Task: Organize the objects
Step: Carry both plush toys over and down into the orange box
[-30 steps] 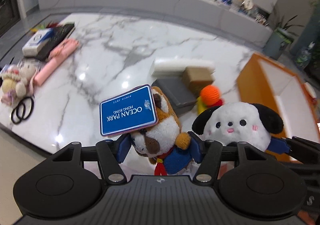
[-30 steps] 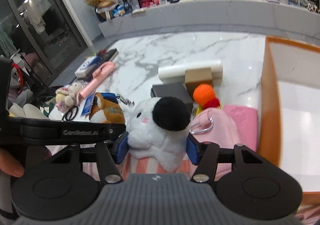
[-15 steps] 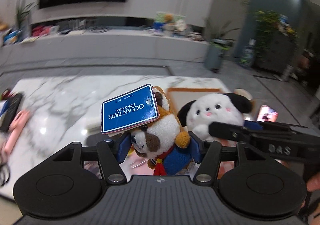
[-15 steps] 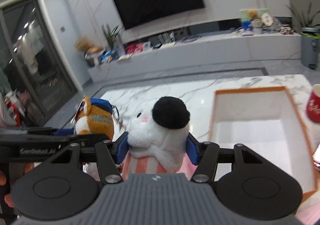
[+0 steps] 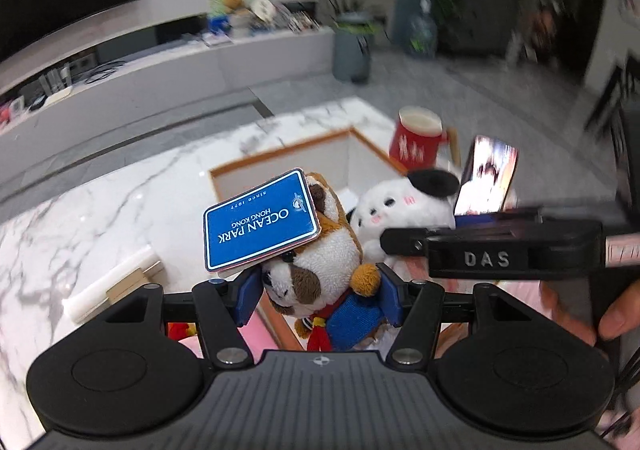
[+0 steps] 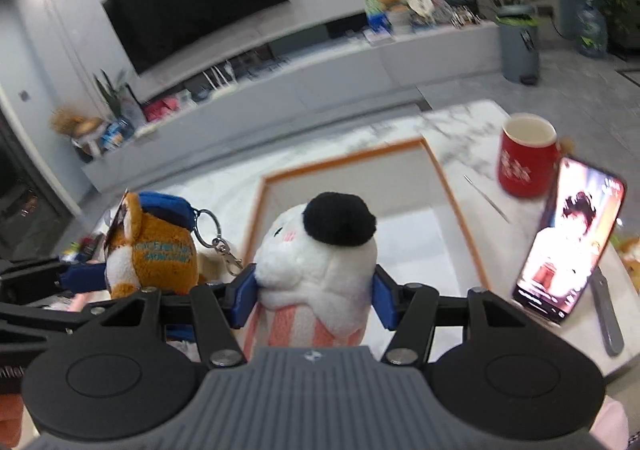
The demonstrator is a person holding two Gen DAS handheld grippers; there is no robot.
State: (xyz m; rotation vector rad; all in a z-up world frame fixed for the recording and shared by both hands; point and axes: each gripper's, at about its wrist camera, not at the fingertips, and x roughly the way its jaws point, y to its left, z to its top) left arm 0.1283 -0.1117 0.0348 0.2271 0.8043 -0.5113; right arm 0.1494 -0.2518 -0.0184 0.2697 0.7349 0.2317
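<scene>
Two plush toys ride above the orange-rimmed box (image 6: 442,185), presumably their destination: our right gripper (image 6: 315,292) clamps the white dog plush (image 6: 320,262), our left gripper (image 5: 318,300) pinches the brown dog plush (image 5: 316,266), its blue tag (image 5: 260,226) dangling

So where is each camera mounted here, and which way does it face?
Left wrist: on the left claw, facing the orange-rimmed box; it grips a brown plush, thumb at right.
Right wrist: on the right claw, facing the same box; it grips a white plush.
Shared: both toys, box, red mug, phone.
</scene>
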